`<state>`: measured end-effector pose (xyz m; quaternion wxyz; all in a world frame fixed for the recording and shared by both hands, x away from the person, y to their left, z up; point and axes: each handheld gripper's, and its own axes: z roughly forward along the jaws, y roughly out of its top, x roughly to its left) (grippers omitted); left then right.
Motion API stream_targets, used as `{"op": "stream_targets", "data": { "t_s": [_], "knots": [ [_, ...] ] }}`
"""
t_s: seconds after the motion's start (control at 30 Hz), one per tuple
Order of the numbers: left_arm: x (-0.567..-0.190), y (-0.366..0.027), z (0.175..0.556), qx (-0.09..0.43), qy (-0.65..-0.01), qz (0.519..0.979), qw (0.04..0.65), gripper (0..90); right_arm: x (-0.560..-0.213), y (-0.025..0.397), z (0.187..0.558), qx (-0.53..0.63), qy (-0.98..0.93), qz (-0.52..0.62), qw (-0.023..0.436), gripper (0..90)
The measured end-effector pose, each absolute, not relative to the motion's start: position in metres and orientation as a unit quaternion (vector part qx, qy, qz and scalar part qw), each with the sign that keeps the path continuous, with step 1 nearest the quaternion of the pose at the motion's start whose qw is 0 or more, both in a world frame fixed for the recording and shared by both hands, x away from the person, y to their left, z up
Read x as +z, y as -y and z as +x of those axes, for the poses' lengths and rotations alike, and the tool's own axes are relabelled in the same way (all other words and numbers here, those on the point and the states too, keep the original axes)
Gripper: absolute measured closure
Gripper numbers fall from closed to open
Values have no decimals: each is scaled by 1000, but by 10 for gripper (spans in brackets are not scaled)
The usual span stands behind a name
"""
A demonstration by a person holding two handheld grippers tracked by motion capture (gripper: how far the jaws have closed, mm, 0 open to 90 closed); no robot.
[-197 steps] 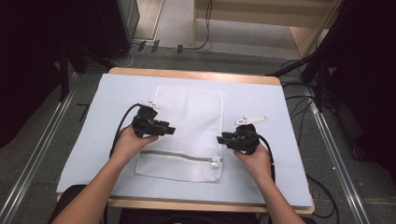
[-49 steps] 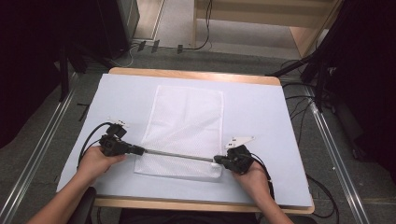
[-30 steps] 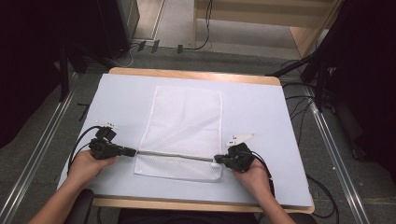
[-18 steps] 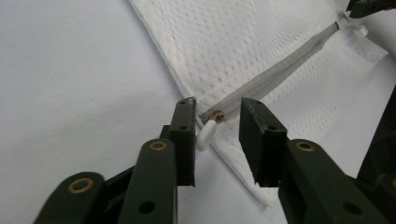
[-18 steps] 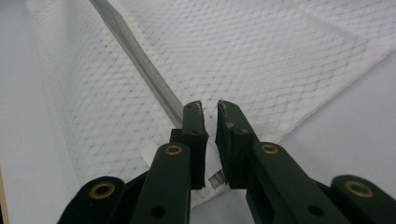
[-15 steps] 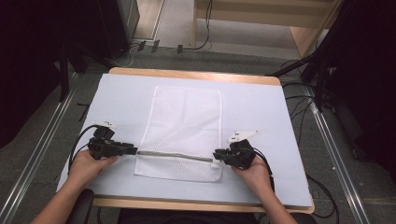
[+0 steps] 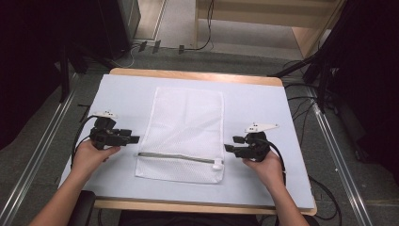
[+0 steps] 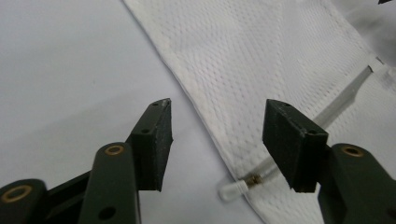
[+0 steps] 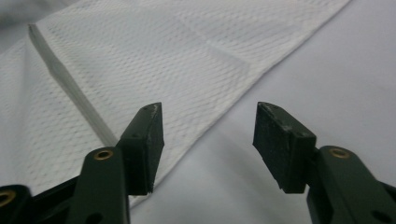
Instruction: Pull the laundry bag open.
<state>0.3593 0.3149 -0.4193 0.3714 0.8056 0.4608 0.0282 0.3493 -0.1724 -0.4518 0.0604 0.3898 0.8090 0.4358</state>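
On the pale table (image 7: pixel 282 117), your mesh bag (image 7: pixel 186 127) lies flat at centre; your left hand-held gripper (image 7: pixel 134 139) and right hand-held gripper (image 7: pixel 227 148) flank it, both released, bare margins beyond.

A mesh bag (image 7: pixel 183 134) lies flat on the worktop (image 7: pixel 263 108), midway between its left and right edges. The zipper (image 7: pixel 176 157) runs across the bag near the bag's front edge. The left claw (image 7: pixel 133 139) sits just beside the bag's left side, the right claw (image 7: pixel 229 148) just beside its right side; both are spread wide, apart from the bag, each toward the worktop's front edge.
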Motion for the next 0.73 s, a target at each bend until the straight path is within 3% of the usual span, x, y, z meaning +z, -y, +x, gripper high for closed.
{"op": "stream_targets", "data": {
  "t_s": [0.47, 0.73],
  "knots": [
    [-427, -308, 386, 80, -465, 802, 366, 352, -457, 199, 362, 440, -787, 424, 81, 342],
    [-434, -318, 380, 73, -476, 795, 370, 325, -460, 196, 363, 440, -786, 427, 79, 309]
  ]
}}
